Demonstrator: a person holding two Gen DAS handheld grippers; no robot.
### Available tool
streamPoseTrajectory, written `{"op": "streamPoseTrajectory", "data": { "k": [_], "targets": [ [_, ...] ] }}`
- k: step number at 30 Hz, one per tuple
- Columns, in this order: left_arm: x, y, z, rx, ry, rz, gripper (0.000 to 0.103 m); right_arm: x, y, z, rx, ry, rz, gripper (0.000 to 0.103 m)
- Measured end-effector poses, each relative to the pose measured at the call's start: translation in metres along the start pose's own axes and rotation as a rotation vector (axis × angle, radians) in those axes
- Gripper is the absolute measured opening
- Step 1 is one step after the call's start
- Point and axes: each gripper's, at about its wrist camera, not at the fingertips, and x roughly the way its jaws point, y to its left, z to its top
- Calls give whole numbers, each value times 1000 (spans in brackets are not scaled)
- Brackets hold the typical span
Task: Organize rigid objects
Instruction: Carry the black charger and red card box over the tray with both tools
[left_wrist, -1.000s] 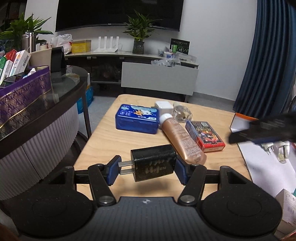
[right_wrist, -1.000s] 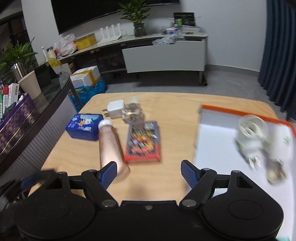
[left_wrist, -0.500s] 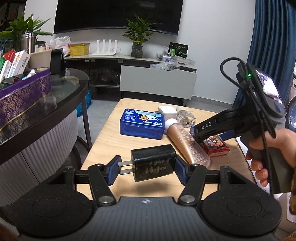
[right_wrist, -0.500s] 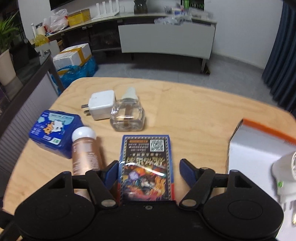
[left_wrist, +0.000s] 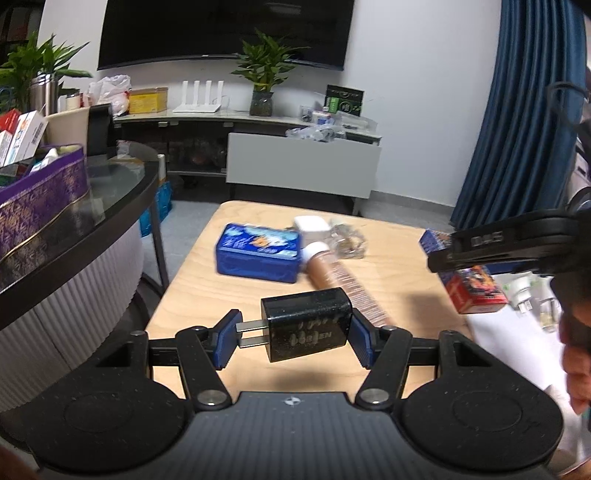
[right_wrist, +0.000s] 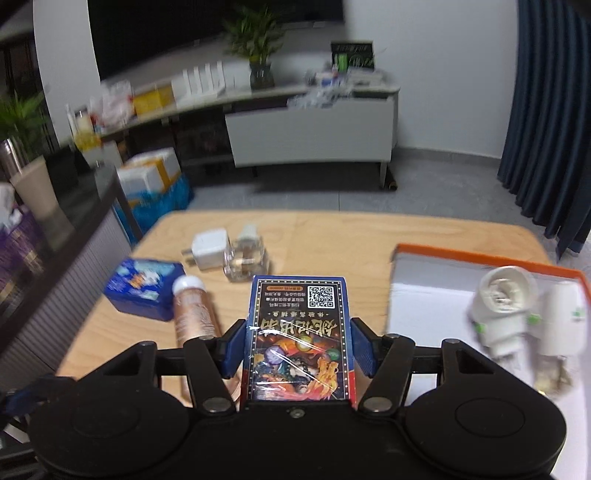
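The right gripper (right_wrist: 297, 347), its jaws closing on the card box (right_wrist: 298, 332) at lower centre, has a light, stiff, film-slick load best pinched across its 2 long sides, while the left gripper (left_wrist: 293, 338) clamps the charger (left_wrist: 306, 328).

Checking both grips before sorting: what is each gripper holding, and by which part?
Left gripper: black plug charger, gripped prong tips to rear face. Right gripper, closing: blue-red card box, by its long sides.
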Motion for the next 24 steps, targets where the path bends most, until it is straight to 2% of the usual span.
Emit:
{"op": "streamPoseTrajectory", "data": {
  "k": [7,11,17,24],
  "targets": [
    [-16,-39,13,35,-30,-84,62,-73,-30,-7,43,-102,-41,71],
    [-21,-68,16,64,-30,-147,62,-109,-53,-20,68,-139,-96,71],
    [-22,-110,13,117,-15,-228,62,-151,-96,-46,128,-158,-186,71],
    [-13,-153,15,193,11,-299,62,-178,-134,-71,185,-146,-260,71]
  ]
}}
